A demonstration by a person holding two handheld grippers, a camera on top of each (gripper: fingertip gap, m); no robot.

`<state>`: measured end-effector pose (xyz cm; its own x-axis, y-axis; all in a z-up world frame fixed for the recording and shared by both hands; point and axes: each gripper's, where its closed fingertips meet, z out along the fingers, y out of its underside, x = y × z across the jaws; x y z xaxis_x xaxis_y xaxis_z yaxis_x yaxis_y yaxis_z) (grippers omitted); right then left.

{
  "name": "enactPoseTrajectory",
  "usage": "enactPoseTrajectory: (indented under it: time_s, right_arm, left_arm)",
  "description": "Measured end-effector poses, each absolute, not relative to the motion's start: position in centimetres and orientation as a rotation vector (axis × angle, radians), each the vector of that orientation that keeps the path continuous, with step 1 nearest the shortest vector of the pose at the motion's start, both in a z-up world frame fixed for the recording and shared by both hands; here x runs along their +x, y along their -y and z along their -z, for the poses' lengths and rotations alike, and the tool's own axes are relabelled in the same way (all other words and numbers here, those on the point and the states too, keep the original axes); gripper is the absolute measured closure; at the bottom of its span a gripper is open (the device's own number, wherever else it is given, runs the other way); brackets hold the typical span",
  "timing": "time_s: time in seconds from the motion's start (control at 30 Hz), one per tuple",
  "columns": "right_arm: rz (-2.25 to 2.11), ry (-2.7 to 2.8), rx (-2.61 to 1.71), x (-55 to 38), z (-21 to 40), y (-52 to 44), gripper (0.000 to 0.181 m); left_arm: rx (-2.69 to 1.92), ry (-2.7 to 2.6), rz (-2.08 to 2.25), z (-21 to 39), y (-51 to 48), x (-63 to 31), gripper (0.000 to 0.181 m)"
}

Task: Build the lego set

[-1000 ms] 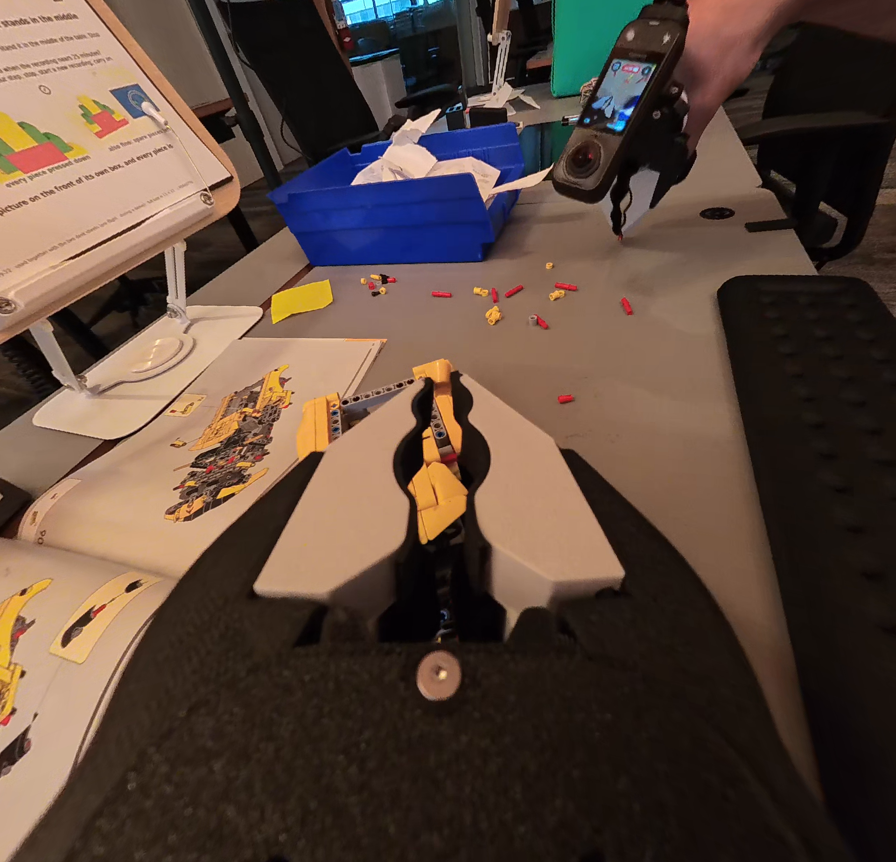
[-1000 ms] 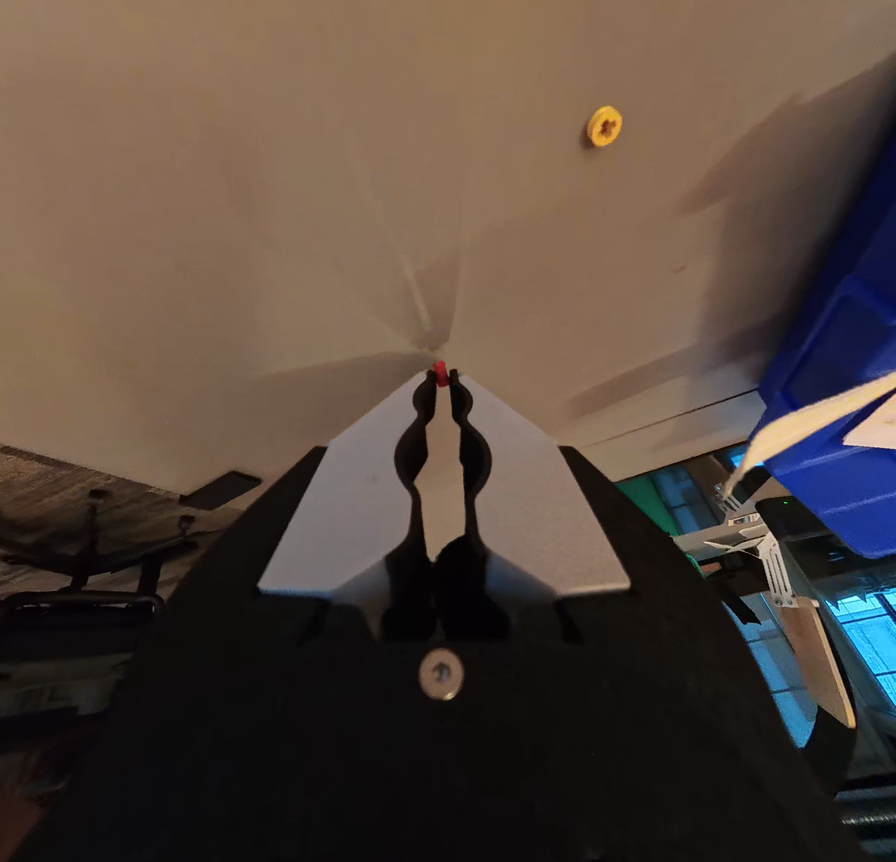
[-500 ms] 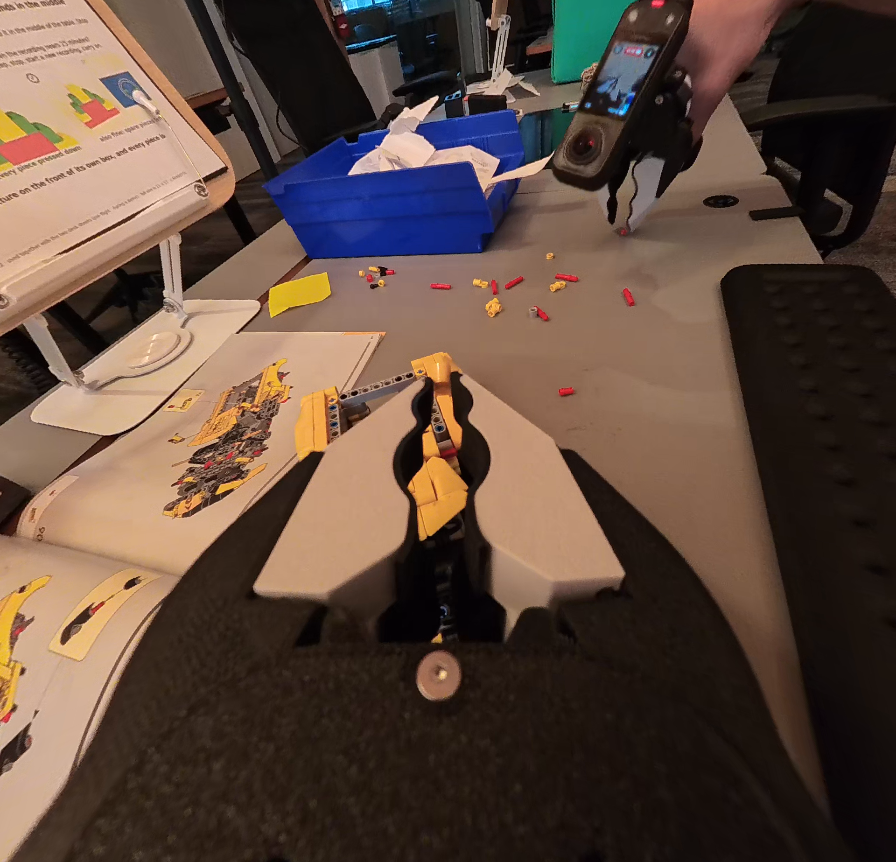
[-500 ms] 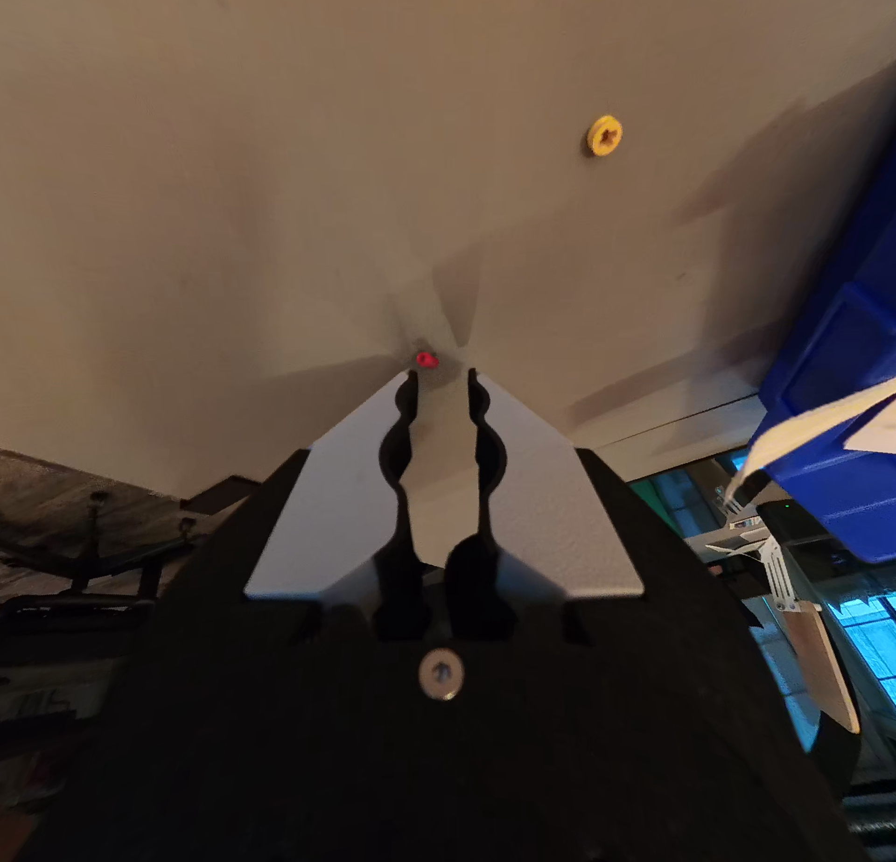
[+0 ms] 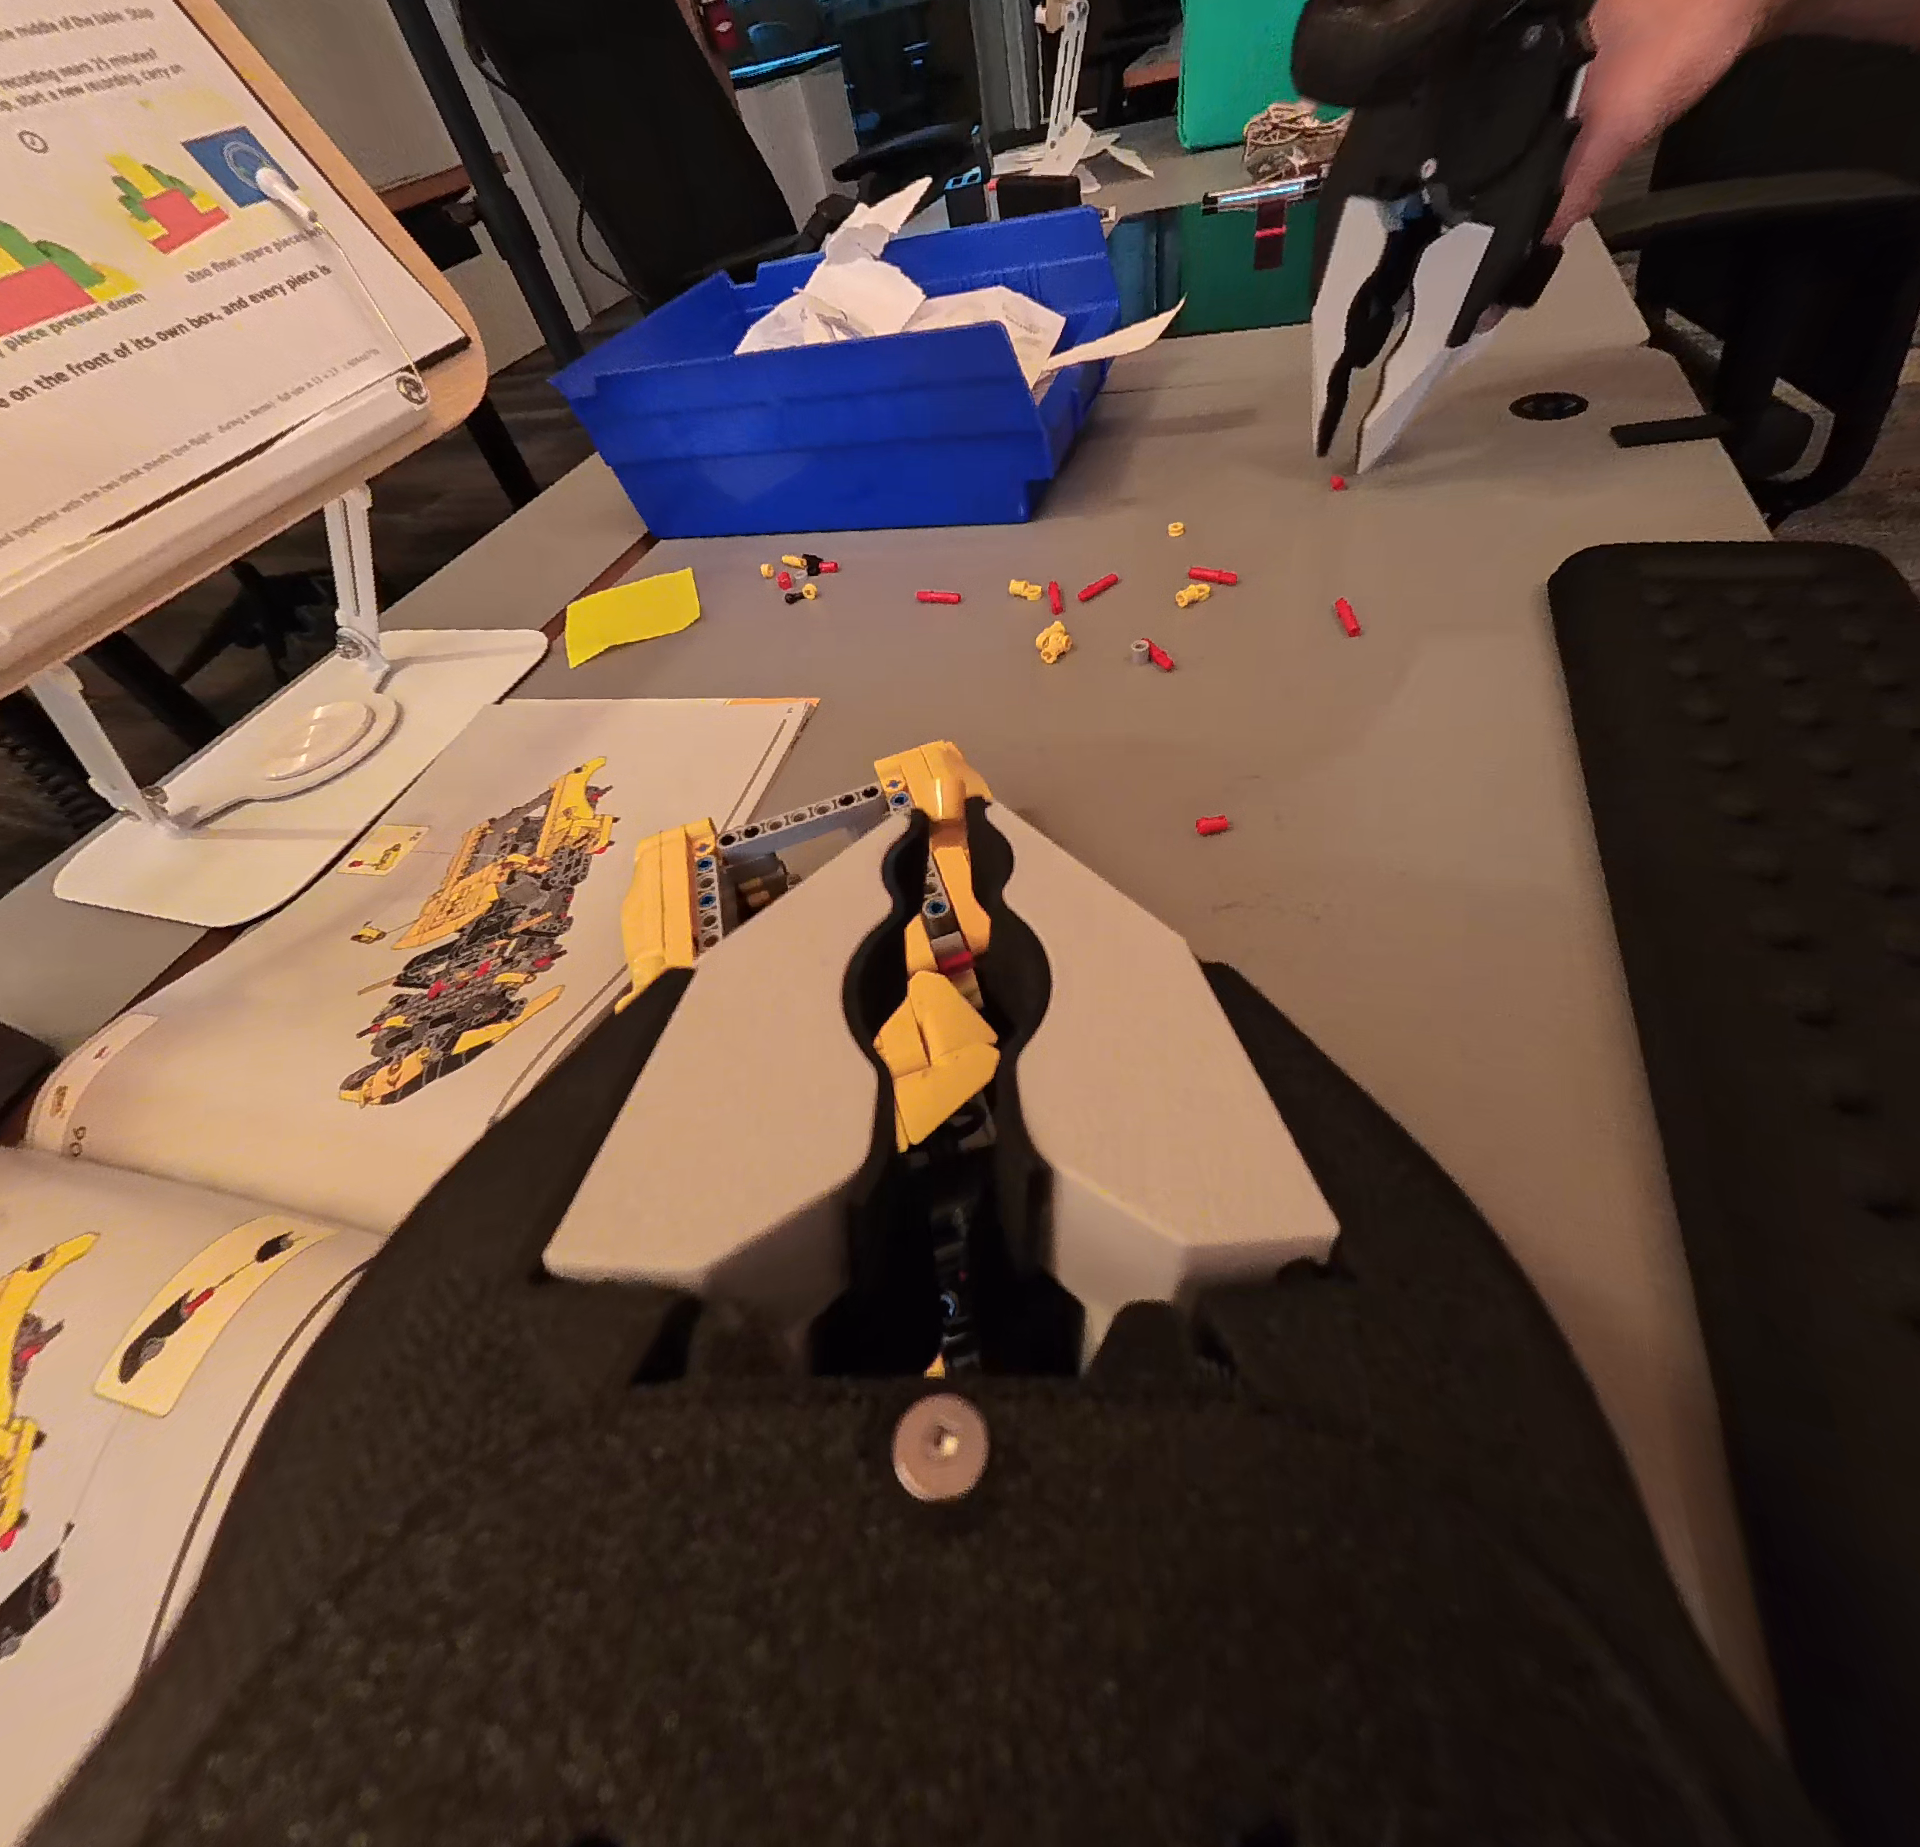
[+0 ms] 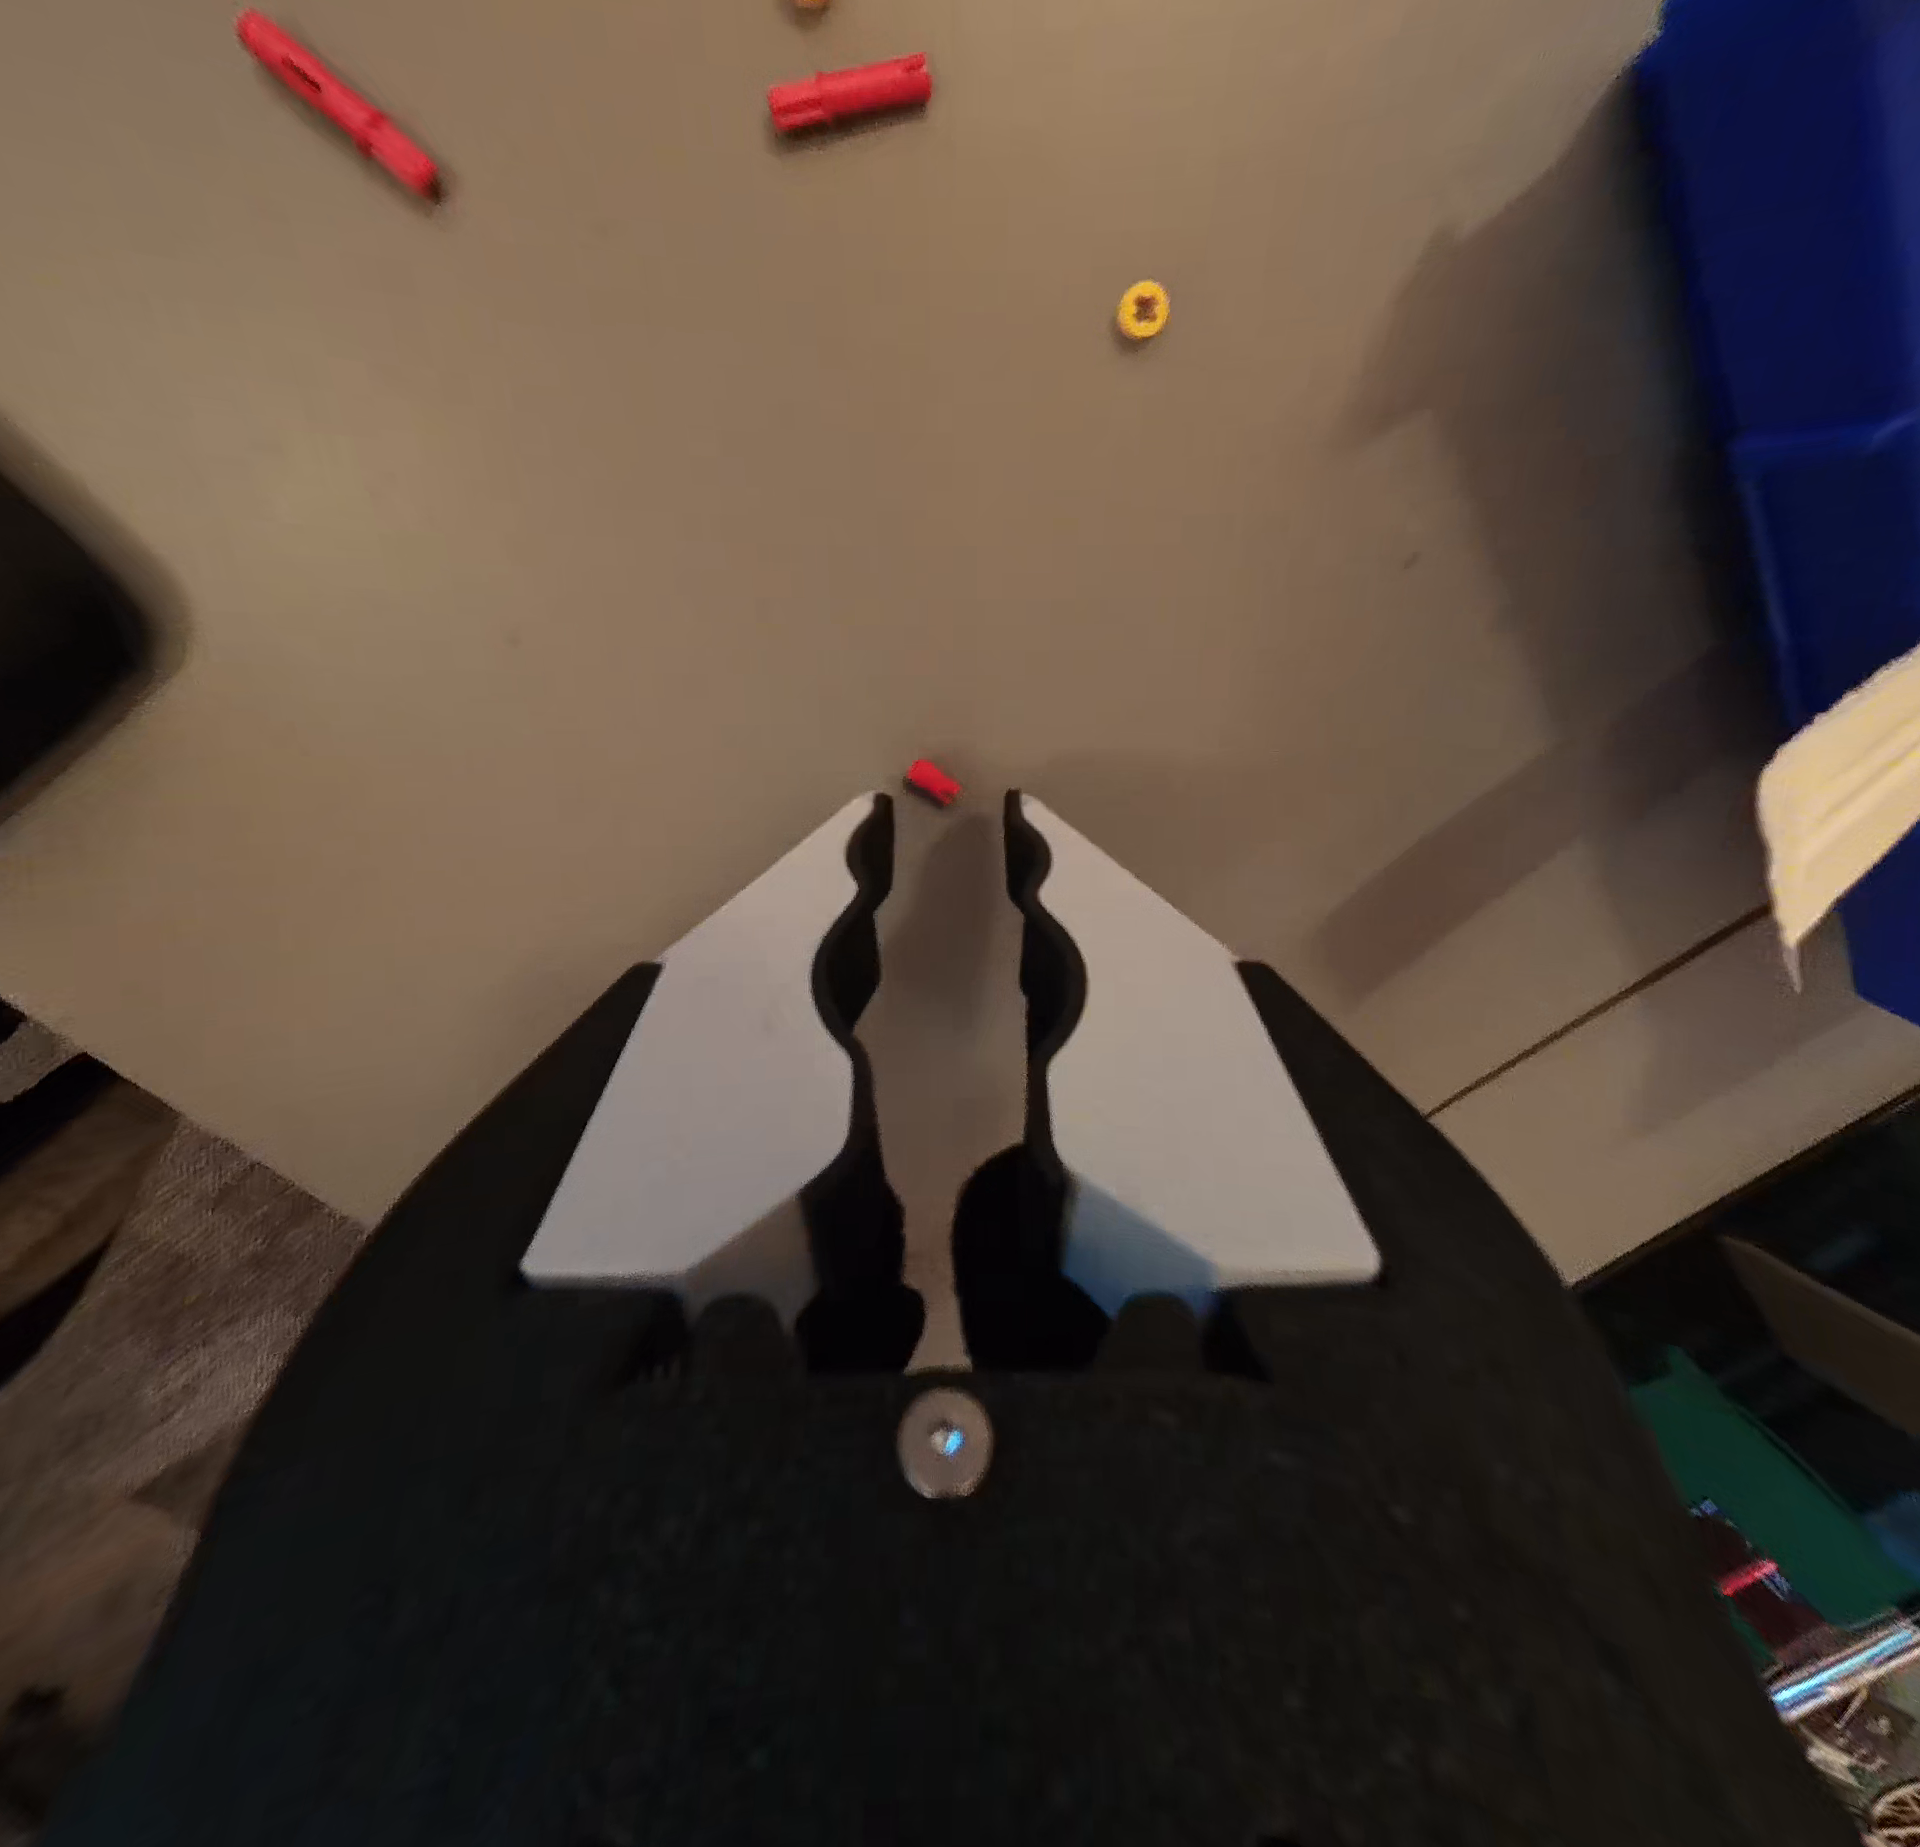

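Yellow-and-grey lego model [image 5: 935,924], red pins [image 6: 850,93] (one tiny [image 6: 931,781]), blue bin [image 5: 831,426], grey table [image 5: 1351,914]

A grey table [image 5: 1403,966] lies mostly bare between the two grippers, giving open passage across its middle. A loose scatter of small red and yellow pieces [image 5: 1091,602] dots the far centre. A blue bin [image 5: 831,426] of crumpled paper blocks the far side. To the left, an open instruction booklet [image 5: 312,966] and a white document stand [image 5: 291,748] crowd the edge. A black dimpled mat [image 5: 1766,966] covers the right side.
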<state>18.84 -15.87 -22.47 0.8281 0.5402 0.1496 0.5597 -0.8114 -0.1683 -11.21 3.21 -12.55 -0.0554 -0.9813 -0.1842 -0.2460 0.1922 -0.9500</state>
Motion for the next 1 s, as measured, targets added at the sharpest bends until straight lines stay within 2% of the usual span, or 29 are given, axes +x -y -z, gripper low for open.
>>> enactPoseTrajectory:
  time_s: [0.17,0.53,1.0]
  right_arm:
    - [0.064,0.788,-2.781,18.2,22.2,16.0,0.166]
    - [0.235,1.113,-2.695,18.1,22.9,15.1,0.172]
    - [0.191,1.072,-2.777,19.0,22.4,16.1,0.172]
  left_arm:
    - [-1.225,-1.503,0.951,12.6,-3.2,-11.2,0.174]
    - [-1.228,-1.513,0.940,12.8,-3.2,-11.1,0.174]
    - [-1.226,-1.520,0.936,12.9,-3.1,-11.1,0.174]
